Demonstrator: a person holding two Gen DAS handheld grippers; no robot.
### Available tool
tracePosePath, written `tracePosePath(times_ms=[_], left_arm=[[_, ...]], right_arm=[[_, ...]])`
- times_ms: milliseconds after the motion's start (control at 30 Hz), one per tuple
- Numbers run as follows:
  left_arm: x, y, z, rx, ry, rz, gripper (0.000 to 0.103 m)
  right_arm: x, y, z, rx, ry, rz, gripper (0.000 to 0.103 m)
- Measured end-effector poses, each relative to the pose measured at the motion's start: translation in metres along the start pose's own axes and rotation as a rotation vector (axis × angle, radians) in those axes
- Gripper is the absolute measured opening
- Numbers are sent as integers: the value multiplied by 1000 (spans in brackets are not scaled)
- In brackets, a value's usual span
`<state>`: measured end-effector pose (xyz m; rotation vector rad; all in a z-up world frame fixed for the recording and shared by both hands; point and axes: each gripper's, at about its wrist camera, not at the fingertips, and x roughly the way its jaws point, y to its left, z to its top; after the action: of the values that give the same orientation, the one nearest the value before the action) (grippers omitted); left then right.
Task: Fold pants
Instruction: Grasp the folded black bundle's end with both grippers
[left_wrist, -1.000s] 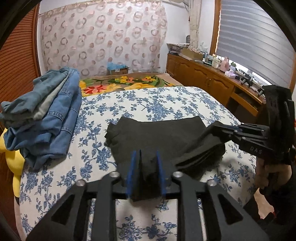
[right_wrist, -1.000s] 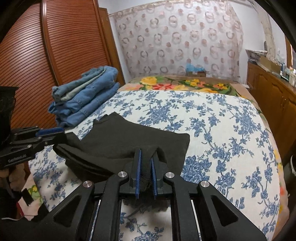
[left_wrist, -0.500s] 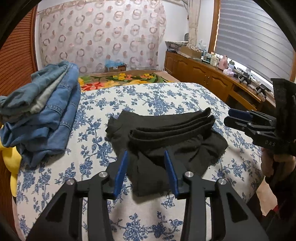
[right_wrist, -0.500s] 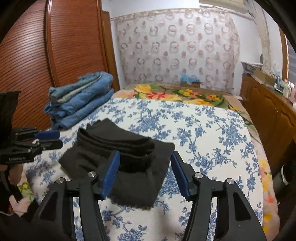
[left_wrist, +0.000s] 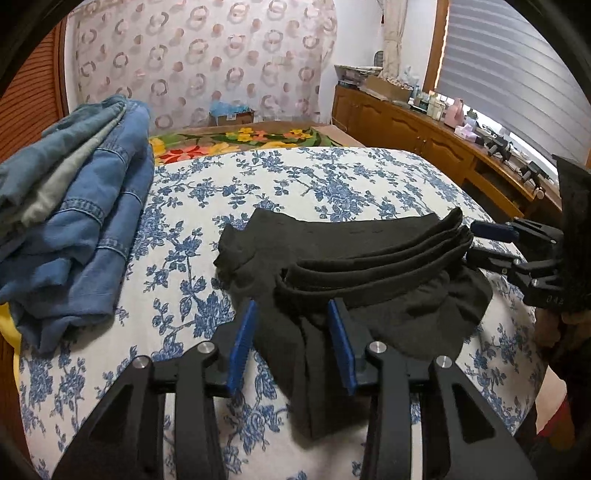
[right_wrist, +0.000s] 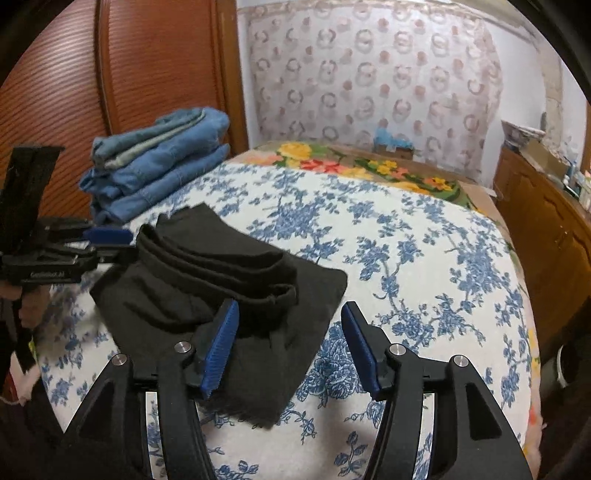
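Note:
Black pants (left_wrist: 369, 280) lie folded on the blue-flowered bedspread (left_wrist: 295, 184), their waistband layers stacked on top. They also show in the right wrist view (right_wrist: 236, 295). My left gripper (left_wrist: 293, 332) is open and empty, its blue pads either side of the pants' near corner. My right gripper (right_wrist: 291, 339) is open and empty over the pants' near right edge. Each gripper shows in the other's view, the right one (left_wrist: 491, 240) beside the pants' right end, the left one (right_wrist: 107, 240) beside their left end.
A pile of folded blue jeans (left_wrist: 74, 221) sits on the bed's left side, also in the right wrist view (right_wrist: 155, 162). A flowered blanket (left_wrist: 240, 140) lies at the far end. Wooden cabinets (left_wrist: 424, 129) run along the right wall, a slatted wardrobe (right_wrist: 110, 74) on the left.
Both grippers were shut on the pants' edge a second ago. They opened, let the fabric drop folded onto the bed, and drew back a little.

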<state>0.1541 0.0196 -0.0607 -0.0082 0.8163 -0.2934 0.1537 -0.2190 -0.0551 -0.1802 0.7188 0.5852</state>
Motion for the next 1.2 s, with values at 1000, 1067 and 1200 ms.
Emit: tracePosePath(times_ms=[1000,1067,1200], left_arm=[[19,11,-3,-9,61,-39,58],[16,11,-2,-2,56,-33,58],[10,12,1,-4,29,-47,58]], right_arm=[[37,-9,18,-49,118,160,41],[38,-8,18,-53,121,166,40],[42,-9,19,-54,127,170,40]])
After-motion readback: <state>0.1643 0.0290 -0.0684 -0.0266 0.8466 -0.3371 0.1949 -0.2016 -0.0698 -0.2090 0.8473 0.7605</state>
